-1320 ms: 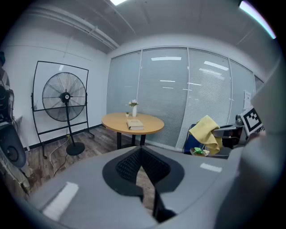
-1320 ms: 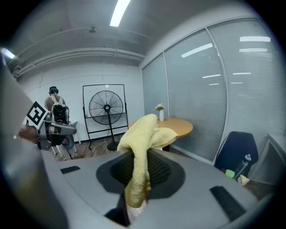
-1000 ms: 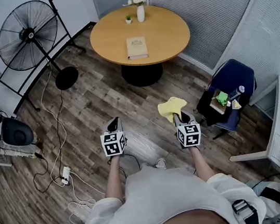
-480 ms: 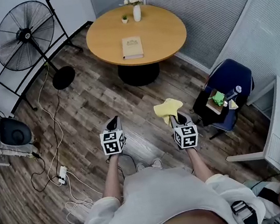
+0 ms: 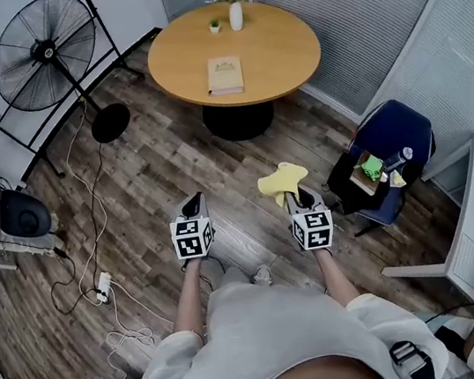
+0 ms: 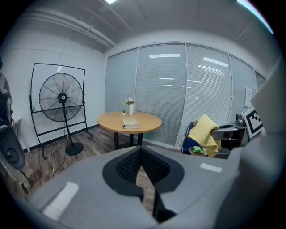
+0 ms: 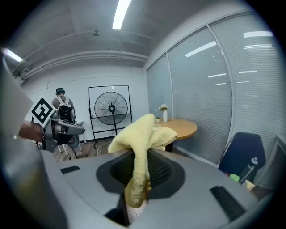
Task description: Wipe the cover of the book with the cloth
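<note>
We are gripping the cloth [image 5: 282, 180] in the right claw [image 5: 296, 195]; the left claw [image 5: 191, 206] is sitting closed and empty, book [image 5: 225, 75] well ahead.

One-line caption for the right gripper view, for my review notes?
Right gripper, jaws shut on a soft yellow cloth, facing a round wooden table across the room.

A black standing fan [image 5: 44, 52] is standing near a round wooden table [image 5: 282, 50] that is bearing a white vase [image 5: 236, 17] and a small potted plant [image 5: 215, 27], while a blue chair [image 5: 401, 127] is sitting well apart.
</note>
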The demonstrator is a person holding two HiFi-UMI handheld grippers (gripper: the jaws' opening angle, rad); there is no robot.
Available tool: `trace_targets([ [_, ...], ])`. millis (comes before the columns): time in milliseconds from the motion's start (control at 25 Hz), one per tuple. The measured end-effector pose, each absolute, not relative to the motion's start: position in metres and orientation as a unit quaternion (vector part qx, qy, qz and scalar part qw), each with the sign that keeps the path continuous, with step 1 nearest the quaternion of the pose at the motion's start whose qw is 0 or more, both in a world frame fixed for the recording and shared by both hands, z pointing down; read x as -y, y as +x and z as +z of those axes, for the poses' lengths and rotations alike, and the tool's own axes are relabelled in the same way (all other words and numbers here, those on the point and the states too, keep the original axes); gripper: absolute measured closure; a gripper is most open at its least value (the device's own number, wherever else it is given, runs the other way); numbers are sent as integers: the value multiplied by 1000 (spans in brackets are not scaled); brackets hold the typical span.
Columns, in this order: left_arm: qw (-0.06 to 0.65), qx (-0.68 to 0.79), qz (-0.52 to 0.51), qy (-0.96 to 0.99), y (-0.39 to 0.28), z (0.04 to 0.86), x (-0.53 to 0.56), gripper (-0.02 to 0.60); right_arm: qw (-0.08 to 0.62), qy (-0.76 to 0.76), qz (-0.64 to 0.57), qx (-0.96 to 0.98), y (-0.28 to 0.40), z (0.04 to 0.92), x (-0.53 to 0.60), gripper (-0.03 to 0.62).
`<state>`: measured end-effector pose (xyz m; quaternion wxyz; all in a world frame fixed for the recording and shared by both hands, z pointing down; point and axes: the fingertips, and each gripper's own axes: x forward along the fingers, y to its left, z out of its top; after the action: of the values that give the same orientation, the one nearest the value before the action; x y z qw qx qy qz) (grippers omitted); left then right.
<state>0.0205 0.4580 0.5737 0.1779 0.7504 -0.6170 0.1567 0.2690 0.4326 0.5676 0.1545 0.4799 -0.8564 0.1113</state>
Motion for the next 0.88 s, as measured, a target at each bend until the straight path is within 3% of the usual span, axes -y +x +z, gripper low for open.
trace_targets([
  [880, 190, 608, 153, 756, 5, 597, -353, 572, 174, 479, 95, 855, 245, 580, -326, 522],
])
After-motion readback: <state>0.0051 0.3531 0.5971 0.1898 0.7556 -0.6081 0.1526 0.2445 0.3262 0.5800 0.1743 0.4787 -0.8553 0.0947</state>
